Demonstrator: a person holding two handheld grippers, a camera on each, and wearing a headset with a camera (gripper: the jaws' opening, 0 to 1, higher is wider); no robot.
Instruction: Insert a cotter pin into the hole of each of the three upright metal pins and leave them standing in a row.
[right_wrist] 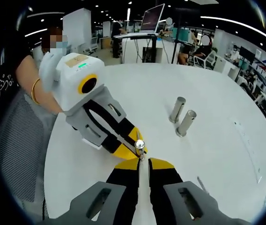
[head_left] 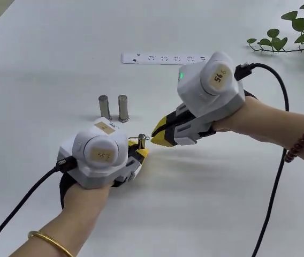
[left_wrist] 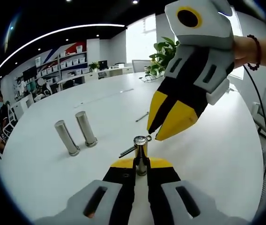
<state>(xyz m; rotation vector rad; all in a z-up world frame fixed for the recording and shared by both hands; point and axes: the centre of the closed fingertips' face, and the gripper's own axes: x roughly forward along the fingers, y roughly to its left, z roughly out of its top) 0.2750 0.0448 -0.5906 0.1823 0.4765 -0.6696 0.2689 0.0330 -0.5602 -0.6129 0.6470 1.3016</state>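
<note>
White surface (head_left: 205, 203), matte and bare in front of you. Landmark for this entry: the held pin (left_wrist: 141, 146).

Your left gripper (left_wrist: 141, 165) has its fingers closed tight on the lower shaft of the held pin, which stands upright between the yellow tips. A cotter pin (left_wrist: 127, 151) sits crosswise through the hole near the top of the held pin, with its loop on one side and its legs sticking out the other.

Your right gripper (head_left: 154, 134) points at the top of the held pin. Its fingers are drawn almost together with only a narrow slit between them, and the tips are just beside the loop. You cannot tell whether they pinch it.

The nearer spare pin (head_left: 123, 108) and the farther spare pin (head_left: 104, 107) stand upright side by side, close but apart, beyond the held pin. A power strip (head_left: 165, 58) lies flat well beyond them. A plant (head_left: 296, 32) trails at the far edge.

Writing: the right gripper has a round tan label (head_left: 219, 77) that seems to start with "56", the rest unclear. The left gripper has a similar label (head_left: 103, 156), too blurred to read.
</note>
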